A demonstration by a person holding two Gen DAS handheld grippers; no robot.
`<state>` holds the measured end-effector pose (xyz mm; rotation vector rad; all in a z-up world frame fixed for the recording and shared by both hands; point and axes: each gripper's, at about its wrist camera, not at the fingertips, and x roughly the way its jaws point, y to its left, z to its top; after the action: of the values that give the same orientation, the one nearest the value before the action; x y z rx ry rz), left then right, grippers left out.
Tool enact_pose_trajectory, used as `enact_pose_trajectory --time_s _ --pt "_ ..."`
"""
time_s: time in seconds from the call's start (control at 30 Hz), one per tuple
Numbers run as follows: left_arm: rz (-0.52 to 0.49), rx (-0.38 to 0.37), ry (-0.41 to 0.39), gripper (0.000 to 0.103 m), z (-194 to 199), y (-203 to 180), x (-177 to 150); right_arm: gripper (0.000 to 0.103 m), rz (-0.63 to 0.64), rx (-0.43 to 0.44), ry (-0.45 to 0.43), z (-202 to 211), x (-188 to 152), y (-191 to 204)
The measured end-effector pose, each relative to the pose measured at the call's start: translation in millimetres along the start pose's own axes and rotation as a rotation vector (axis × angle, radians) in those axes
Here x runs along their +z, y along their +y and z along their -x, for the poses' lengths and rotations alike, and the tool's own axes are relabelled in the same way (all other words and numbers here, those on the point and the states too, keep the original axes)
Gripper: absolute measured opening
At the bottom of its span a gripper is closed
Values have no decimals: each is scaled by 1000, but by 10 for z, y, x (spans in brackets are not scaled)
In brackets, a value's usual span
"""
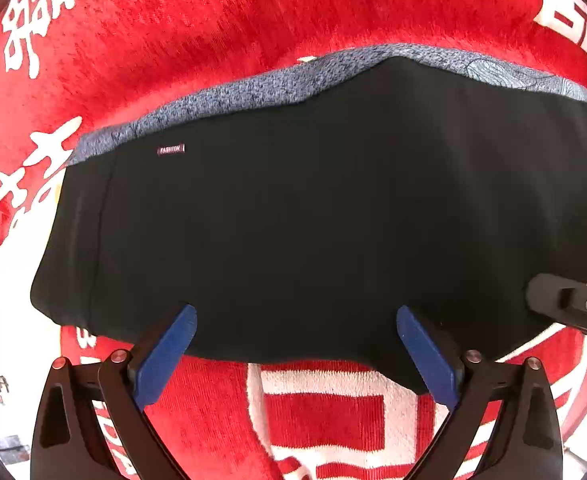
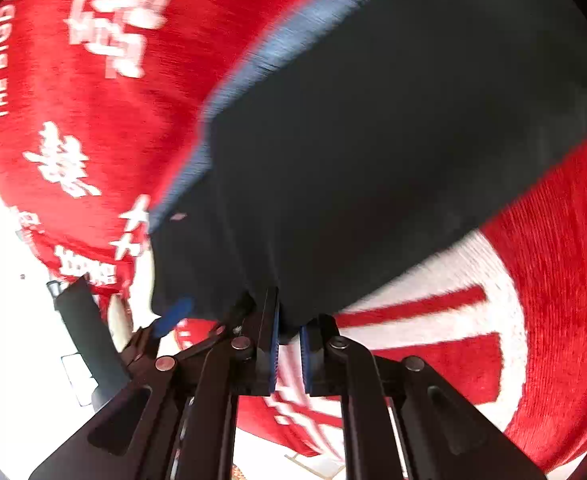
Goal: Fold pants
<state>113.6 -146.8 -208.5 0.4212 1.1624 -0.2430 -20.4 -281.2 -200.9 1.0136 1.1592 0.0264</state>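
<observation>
The black pants (image 1: 313, 208) lie folded on a red blanket, with a small "FASHION" label (image 1: 170, 149) near their left end and a blue-grey patterned layer (image 1: 253, 88) showing along the far edge. My left gripper (image 1: 295, 320) is open, its blue pads over the pants' near edge. My right gripper (image 2: 289, 320) is shut on the near edge of the pants (image 2: 373, 140). The right gripper also shows in the left wrist view (image 1: 573, 308) at the pants' right end. The left gripper's blue pad (image 2: 173, 314) shows in the right wrist view.
A red blanket (image 1: 213, 20) with white characters and a large white-and-red pattern (image 1: 325, 412) covers the surface under the pants. The blanket (image 2: 73, 100) ends at the left of the right wrist view, with a bright white area beyond it.
</observation>
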Motion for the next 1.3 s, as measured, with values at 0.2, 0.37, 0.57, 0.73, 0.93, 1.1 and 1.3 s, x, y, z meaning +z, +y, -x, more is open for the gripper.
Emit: enact_pose_trajectory --time_s 0.2,0.37,0.57,0.73,0.93,1.1,1.3 --pt "1 4 -1 103 -16 40 18 15 31 -2 -6 108 9 4" --pt "24 49 12 103 66 142 103 28 55 -70 -61 596 41 -44" --pt "47 38 -60 103 210 104 419 28 96 -228 -209 1200 356 -180" --pt "49 20 -111 103 145 -135 872 28 127 -303 -244 1260 775 -162" --pt "123 77 -93 103 -270 -232 1245 28 269 -383 -189 821 1171 61" --pt "237 86 -78 103 -395 -9 1382 25 289 -444 -183 645 1335 34" --pt "293 163 -16 103 -573 203 1396 28 387 -422 -178 528 1473 305"
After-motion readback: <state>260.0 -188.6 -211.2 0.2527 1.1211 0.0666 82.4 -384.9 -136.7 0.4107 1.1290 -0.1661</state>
